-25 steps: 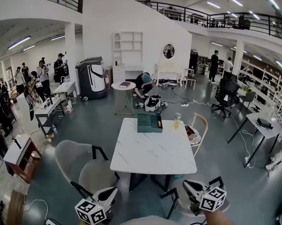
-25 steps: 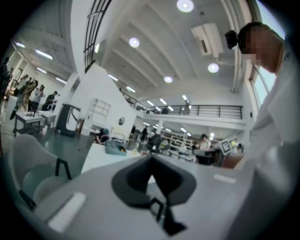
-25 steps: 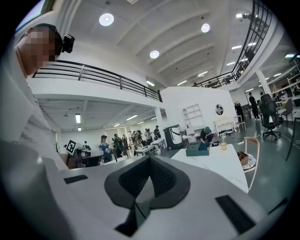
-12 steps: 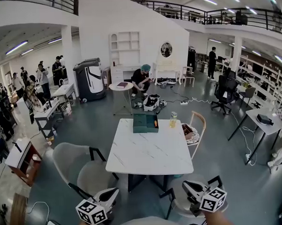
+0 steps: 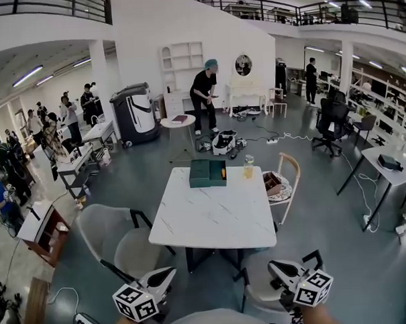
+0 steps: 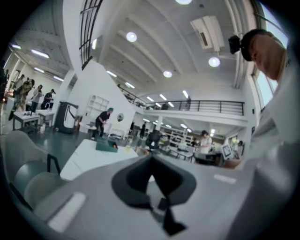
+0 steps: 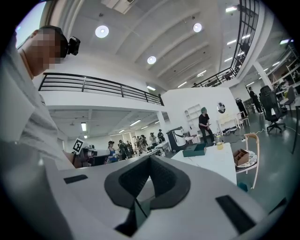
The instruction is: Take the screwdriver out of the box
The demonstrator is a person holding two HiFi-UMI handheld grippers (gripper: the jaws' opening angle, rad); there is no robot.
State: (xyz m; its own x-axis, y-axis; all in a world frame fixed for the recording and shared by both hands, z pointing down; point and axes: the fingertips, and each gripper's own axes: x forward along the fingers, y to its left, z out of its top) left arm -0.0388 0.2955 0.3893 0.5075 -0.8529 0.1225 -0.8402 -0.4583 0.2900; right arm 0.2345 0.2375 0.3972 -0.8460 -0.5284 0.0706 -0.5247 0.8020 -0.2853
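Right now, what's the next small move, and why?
Probably step closer to the table: the green box sits at its far edge, and the left hand-held gripper and right hand-held gripper, both shut and empty, are short of its near edge.

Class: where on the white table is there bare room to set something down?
The table is bare from the green box to its near edge, side to side. Only the far edge is crowded: the box and a yellowish jar beside it.

Glossy grey floor [image 5: 133, 174]; white marble table [image 5: 219, 218]; grey chairs [image 5: 119, 243]; white walls [image 5: 183, 24]; railed mezzanine [image 5: 357, 10]; strip lights [image 5: 26, 76] overhead
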